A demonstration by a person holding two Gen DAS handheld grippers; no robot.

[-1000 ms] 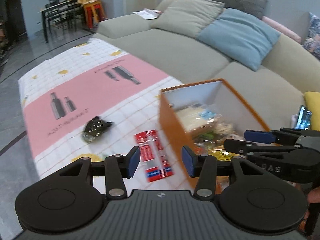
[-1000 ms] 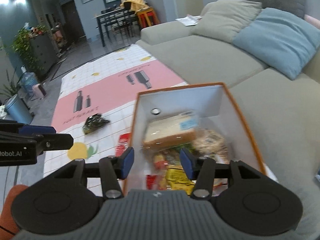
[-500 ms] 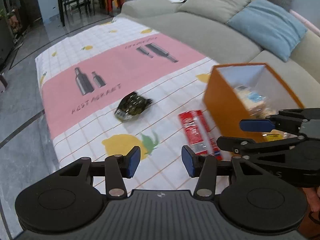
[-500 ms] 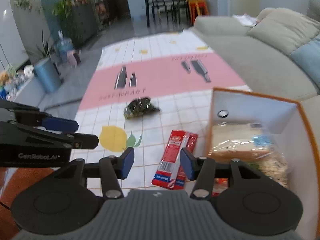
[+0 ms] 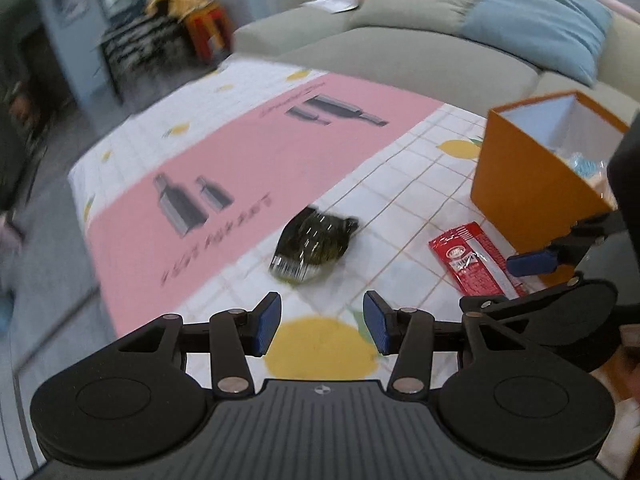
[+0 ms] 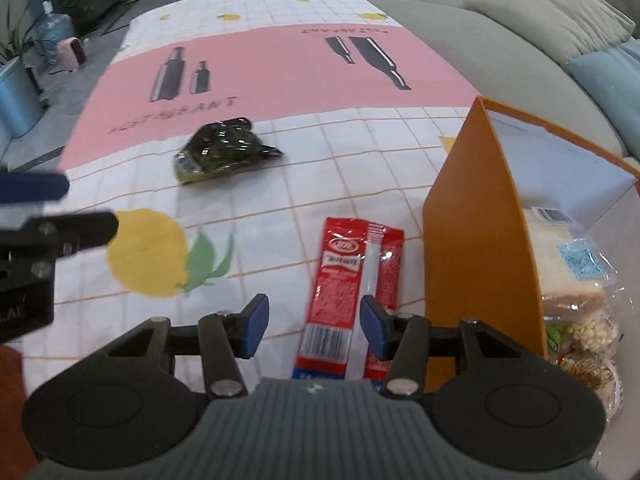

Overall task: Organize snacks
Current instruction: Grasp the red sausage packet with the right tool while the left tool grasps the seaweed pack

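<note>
On the bench (image 6: 280, 200) the flat snack packet (image 6: 352, 292) lies just left of the box (image 6: 480, 240). The crinkly bag (image 6: 224, 154) lies farther back and left. Wrapped snacks (image 6: 576, 280) sit in the box. The sofa (image 6: 500, 52) is behind.

The pink band of the tablecloth (image 6: 280, 64) carries the word "RESTAURANT" twice: under the bottle drawings at centre left, and upside down near the top centre. The red snack packet (image 6: 352, 280) at lower centre has an oval logo and white lettering, too small to read.
</note>
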